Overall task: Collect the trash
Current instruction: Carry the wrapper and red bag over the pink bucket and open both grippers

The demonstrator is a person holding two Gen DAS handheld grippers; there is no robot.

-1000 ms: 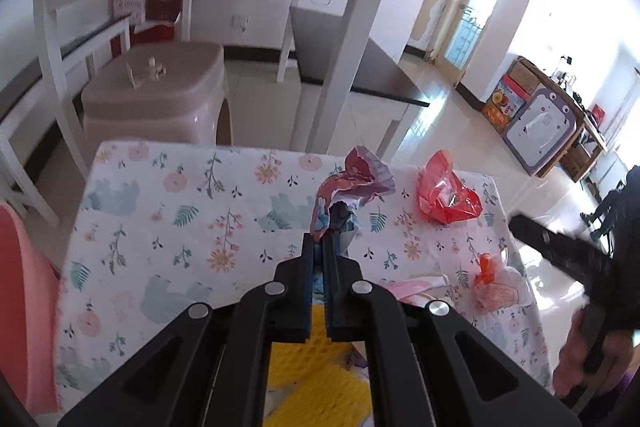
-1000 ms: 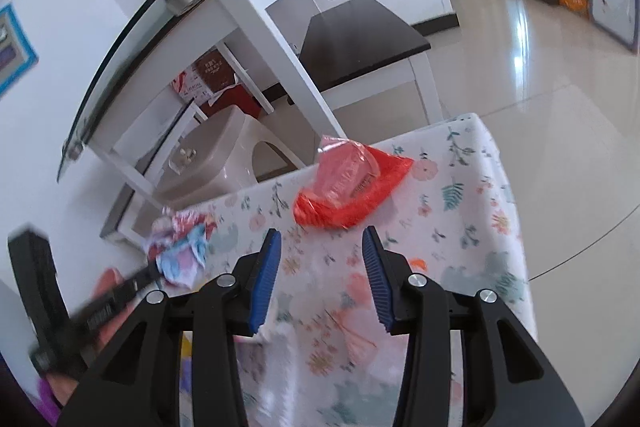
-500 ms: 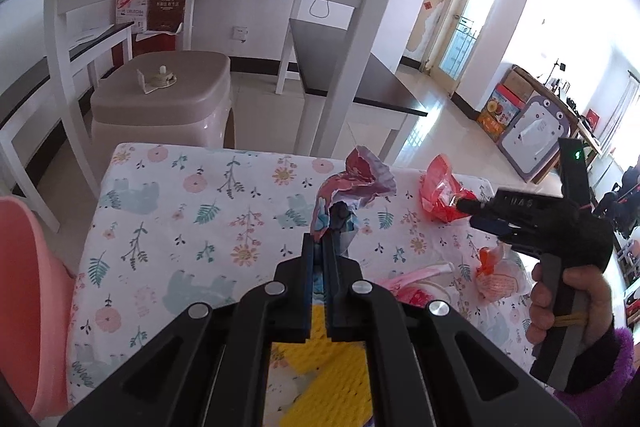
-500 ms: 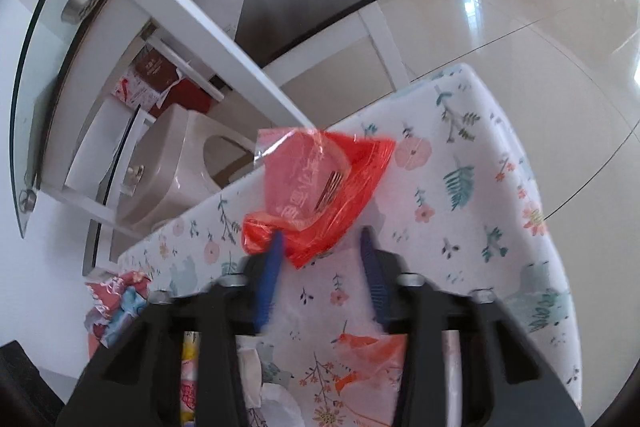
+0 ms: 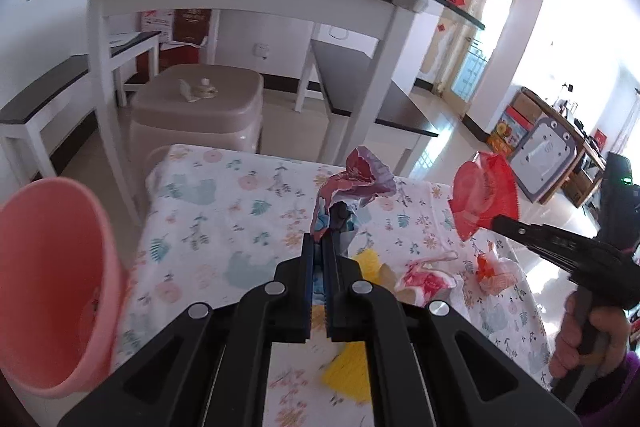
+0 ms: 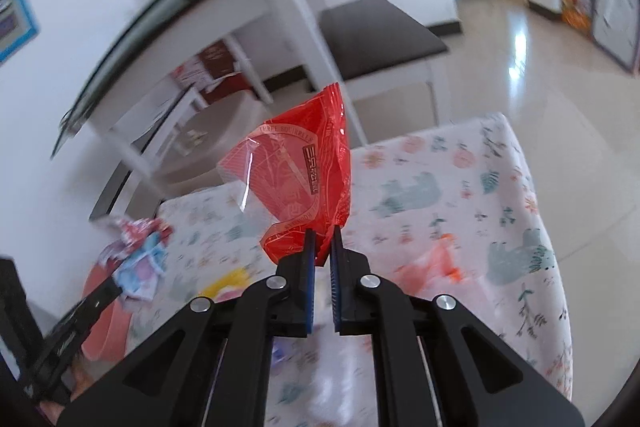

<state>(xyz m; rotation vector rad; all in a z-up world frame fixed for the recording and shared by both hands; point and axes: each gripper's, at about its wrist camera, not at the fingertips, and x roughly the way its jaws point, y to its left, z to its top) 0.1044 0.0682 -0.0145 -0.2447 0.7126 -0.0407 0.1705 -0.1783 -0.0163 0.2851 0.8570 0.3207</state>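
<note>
since half a second ago your right gripper (image 6: 322,233) has closed on the red wrapper (image 6: 304,179) and lifted it off the floral tablecloth (image 6: 472,195); before that the blue pads were apart on either side of it as it lay on the cloth. now the wrapper stands up from the fingertips, its lower edge pinched between the two pads, which sit almost together with only the thin film between them. from the left wrist view you see the same red wrapper (image 5: 484,195) held in the air above the right side of the table, at the tip of the right gripper (image 5: 498,223) and your right hand (image 5: 584,339) gripping the handle below.

your left gripper (image 5: 319,247) is clenched on the crumpled multicoloured wrapper (image 5: 356,183), which rises from between the nearly touching pads, over the middle of the tablecloth (image 5: 208,211). the pink bucket (image 5: 48,275) now shows more fully at the left edge of that view, just beside the table.

on the cloth, below and right of your left gripper, lie a yellow mesh piece (image 5: 352,367), a pink and white wrapper (image 5: 426,281) and a small orange and white wrapper (image 5: 494,269) near the right edge. the right wrist view is motion-blurred at its left side.
</note>
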